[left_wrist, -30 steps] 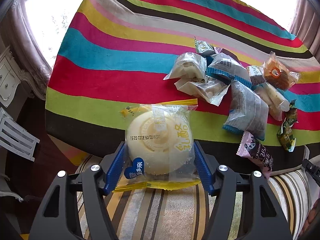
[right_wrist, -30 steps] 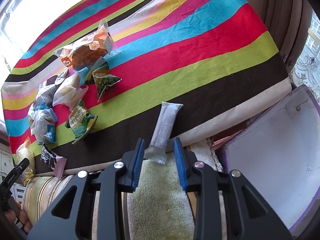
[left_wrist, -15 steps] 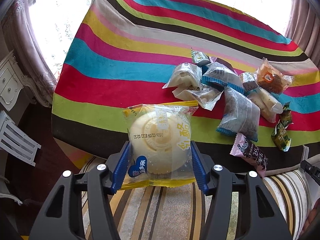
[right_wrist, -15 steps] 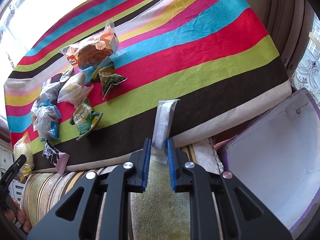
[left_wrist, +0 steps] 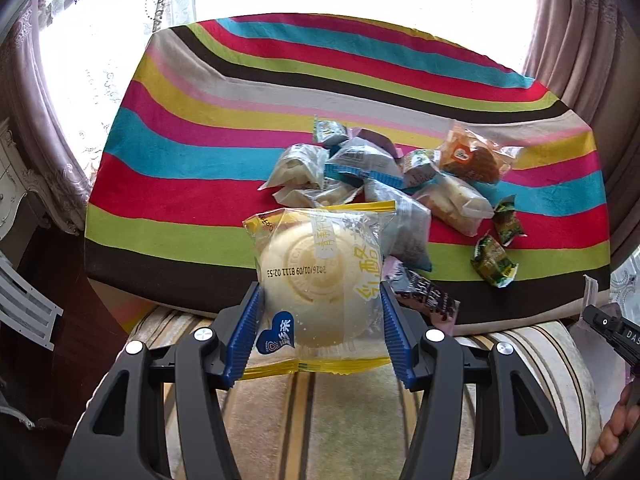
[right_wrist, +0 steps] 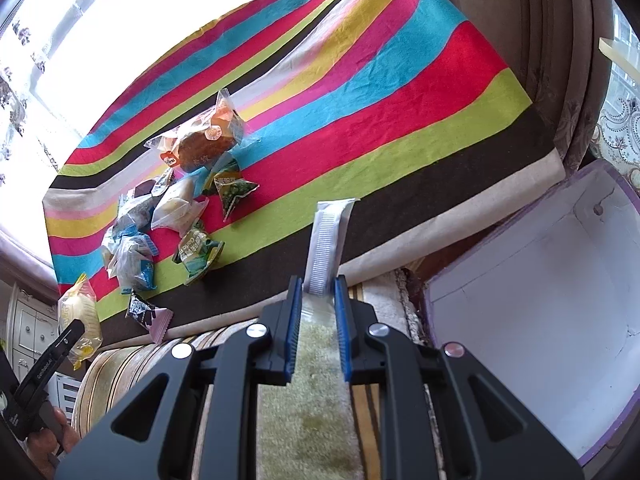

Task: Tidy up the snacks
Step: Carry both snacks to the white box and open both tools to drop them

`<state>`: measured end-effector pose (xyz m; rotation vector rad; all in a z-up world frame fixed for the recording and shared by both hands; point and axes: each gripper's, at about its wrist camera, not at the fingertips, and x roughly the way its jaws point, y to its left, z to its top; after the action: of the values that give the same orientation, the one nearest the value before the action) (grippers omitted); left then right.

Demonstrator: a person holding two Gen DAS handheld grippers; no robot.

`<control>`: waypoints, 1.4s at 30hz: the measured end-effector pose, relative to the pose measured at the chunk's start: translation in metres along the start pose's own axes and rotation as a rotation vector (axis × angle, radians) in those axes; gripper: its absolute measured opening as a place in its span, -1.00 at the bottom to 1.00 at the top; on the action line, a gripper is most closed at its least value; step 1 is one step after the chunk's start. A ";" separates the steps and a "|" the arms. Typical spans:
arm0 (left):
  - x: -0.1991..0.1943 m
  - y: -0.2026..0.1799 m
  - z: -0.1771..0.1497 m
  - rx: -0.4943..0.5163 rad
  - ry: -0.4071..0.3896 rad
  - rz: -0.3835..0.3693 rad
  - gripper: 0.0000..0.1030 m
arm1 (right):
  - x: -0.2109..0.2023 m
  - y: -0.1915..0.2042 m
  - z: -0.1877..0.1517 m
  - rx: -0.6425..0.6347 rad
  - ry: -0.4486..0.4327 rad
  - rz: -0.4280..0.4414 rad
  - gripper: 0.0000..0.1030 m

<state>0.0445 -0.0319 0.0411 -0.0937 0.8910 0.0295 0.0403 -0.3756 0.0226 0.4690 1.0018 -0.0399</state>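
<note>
Grippers point(left_wrist: 320, 328) over striped cloth point(left_wrist: 200, 184).

cloth point(left_wrist: 208, 152): rainbow stripes | bun pack point(left_wrist: 320, 284): pale yellow, yellow-edged | stick pack point(right_wrist: 328, 236): white | box point(right_wrist: 532, 280): purple-rimmed white

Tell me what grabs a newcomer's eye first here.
The bright striped cloth filling both views, with a heap of wrapped snacks at its middle. Up close, the left claw grips a round pale cake in a clear wrapper, and the right claw pinches a slim white packet beside a white box.
</note>
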 end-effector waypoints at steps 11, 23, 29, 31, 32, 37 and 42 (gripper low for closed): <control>-0.017 -0.132 -0.014 0.194 0.045 -0.241 0.06 | -0.025 -0.072 -0.010 0.030 0.015 -0.012 -0.68; -0.010 -0.269 -0.043 0.389 0.149 -0.393 0.06 | -0.014 -0.143 -0.025 0.129 0.053 -0.003 -0.68; 0.008 -0.309 -0.062 0.452 0.232 -0.417 0.06 | -0.010 -0.164 -0.031 0.174 0.062 -0.005 -0.67; 0.011 -0.315 -0.065 0.461 0.245 -0.431 0.06 | -0.009 -0.169 -0.033 0.187 0.065 -0.010 -0.66; 0.012 -0.318 -0.065 0.466 0.251 -0.443 0.07 | -0.009 -0.171 -0.033 0.193 0.065 -0.014 -0.66; 0.014 -0.320 -0.064 0.457 0.249 -0.470 0.37 | -0.009 -0.171 -0.034 0.187 0.064 -0.041 -0.28; 0.012 -0.311 -0.059 0.419 0.239 -0.470 0.37 | -0.015 -0.163 -0.033 0.167 0.041 -0.059 0.14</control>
<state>0.0264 -0.3470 0.0168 0.0886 1.0772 -0.6150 -0.0337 -0.5117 -0.0385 0.5941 1.0572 -0.1686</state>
